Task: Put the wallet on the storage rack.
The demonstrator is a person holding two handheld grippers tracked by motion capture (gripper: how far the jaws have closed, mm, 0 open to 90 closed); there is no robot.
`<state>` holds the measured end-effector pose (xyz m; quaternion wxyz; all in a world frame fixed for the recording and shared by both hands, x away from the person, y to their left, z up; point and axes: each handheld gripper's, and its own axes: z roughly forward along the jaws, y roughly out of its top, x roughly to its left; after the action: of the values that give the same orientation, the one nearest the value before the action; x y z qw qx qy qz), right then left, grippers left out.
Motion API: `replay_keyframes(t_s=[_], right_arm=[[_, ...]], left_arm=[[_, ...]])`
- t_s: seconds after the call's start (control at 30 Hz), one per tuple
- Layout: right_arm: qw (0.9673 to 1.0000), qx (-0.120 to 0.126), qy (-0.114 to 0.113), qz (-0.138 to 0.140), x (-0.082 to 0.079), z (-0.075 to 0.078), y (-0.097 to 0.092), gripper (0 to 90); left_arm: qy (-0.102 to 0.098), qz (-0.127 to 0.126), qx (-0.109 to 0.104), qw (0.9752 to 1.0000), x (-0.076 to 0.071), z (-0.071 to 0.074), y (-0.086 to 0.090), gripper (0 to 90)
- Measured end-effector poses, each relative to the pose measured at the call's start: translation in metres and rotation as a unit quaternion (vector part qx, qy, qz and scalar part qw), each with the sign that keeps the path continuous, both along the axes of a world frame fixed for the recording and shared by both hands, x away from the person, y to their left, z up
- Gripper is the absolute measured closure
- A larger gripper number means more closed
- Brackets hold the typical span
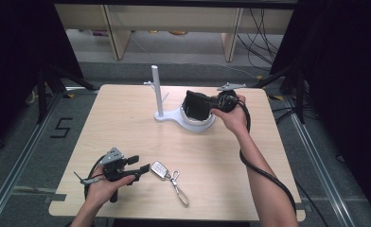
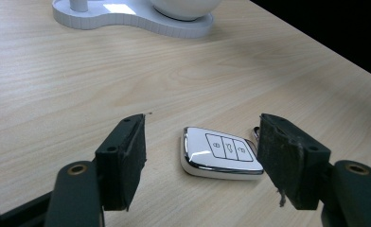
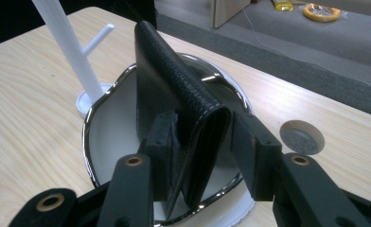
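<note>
Right tool [image 3: 205,127] parted to a middling gap, straddling the black wallet [image 3: 174,80] without clamping it: near pad close against the leather, far pad clearly apart. Wallet standing on its edge inside the chrome-rimmed dish [image 3: 91,123] of the white stand, just beside the upright post [image 3: 70,52] with its small peg. Looks set down and let go, so that part judged done.

Left tool [image 2: 202,142] wide open, low over the worktop [image 1: 127,127], holding nothing, jaws either side of the white key fob [image 2: 221,153] but not touching it. Fob flat near the front edge, well apart from the stand, not yet gripped. Probably left to do: closing on the fob and carrying it to the stand.

From the high view: the fob's metal clip [image 1: 178,184] trailing toward the person. From the right gripper view: the gap at the far pad, hidden from above by the hand.
</note>
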<state>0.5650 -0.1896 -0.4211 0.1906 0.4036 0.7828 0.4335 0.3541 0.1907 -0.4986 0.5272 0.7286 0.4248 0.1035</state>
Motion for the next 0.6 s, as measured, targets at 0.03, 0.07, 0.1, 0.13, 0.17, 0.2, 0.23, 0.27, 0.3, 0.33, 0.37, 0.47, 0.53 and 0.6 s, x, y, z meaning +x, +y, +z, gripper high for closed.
replay_keyframes(t_s=[0.03, 0.07, 0.1, 0.13, 0.17, 0.2, 0.23, 0.27, 0.3, 0.33, 0.37, 0.47, 0.53, 0.6], right_arm=[[1.0, 0.002, -0.001, 0.003, 0.0, 0.0, 0.0, 61.7], [1.0, -0.007, -0.003, 0.001, -0.001, 0.001, 0.0, 61.1], [1.0, -0.007, -0.003, 0.001, -0.001, 0.001, 0.0, 61.1], [1.0, -0.001, -0.002, -0.005, -0.003, 0.002, 0.001, 60.2], [1.0, 0.0, -0.005, 0.005, -0.003, 0.004, -0.001, 56.8], [1.0, 0.0, -0.005, 0.005, -0.003, 0.004, -0.001, 56.8], [1.0, 0.001, -0.004, 0.001, -0.006, 0.006, 0.0, 55.2], [1.0, -0.006, 0.0, 0.001, -0.008, 0.008, -0.001, 53.2], [1.0, -0.007, -0.002, 0.005, -0.009, 0.009, -0.003, 51.5], [1.0, 0.003, -0.004, 0.0, -0.014, 0.012, -0.007, 49.0], [1.0, 0.003, -0.004, 0.0, -0.014, 0.012, -0.007, 49.0], [0.9999, 0.008, 0.0, -0.008, -0.025, 0.02, -0.02, 47.9], [0.9997, 0.008, 0.015, -0.018, -0.035, 0.022, -0.026, 48.0], [0.9998, 0.009, 0.011, -0.017, -0.037, 0.021, -0.031, 48.6]], left_arm=[[0.0, 0.0, 0.0, 1.0, 0.0, 0.0, 0.0, 32.9], [0.0, -0.001, 0.0, 1.0, 0.0, 0.0, 0.0, 32.9], [0.0, -0.001, 0.0, 1.0, 0.0, 0.0, 0.0, 32.9], [-0.001, 0.0, 0.0, 1.0, 0.0, 0.0, 0.0, 32.9], [-0.002, -0.002, -0.001, 1.0, 0.0, 0.001, 0.0, 32.9], [-0.002, -0.002, -0.001, 1.0, 0.0, 0.001, 0.0, 32.9], [-0.003, -0.001, 0.0, 1.0, 0.0, 0.001, 0.0, 32.9], [-0.003, -0.003, -0.006, 1.0, 0.0, 0.002, -0.001, 32.9], [-0.003, -0.002, -0.002, 1.0, 0.0, 0.003, -0.001, 32.9], [-0.004, -0.003, -0.001, 1.0, 0.001, 0.004, -0.001, 32.9], [-0.004, -0.006, -0.002, 1.0, 0.001, 0.005, -0.002, 32.9], [-0.011, -0.013, 0.005, 0.9999, 0.003, 0.011, -0.007, 32.8], [-0.015, -0.031, 0.009, 0.9994, 0.006, 0.016, -0.015, 32.7], [-0.015, -0.035, 0.017, 0.9991, 0.006, 0.017, -0.018, 32.7]])
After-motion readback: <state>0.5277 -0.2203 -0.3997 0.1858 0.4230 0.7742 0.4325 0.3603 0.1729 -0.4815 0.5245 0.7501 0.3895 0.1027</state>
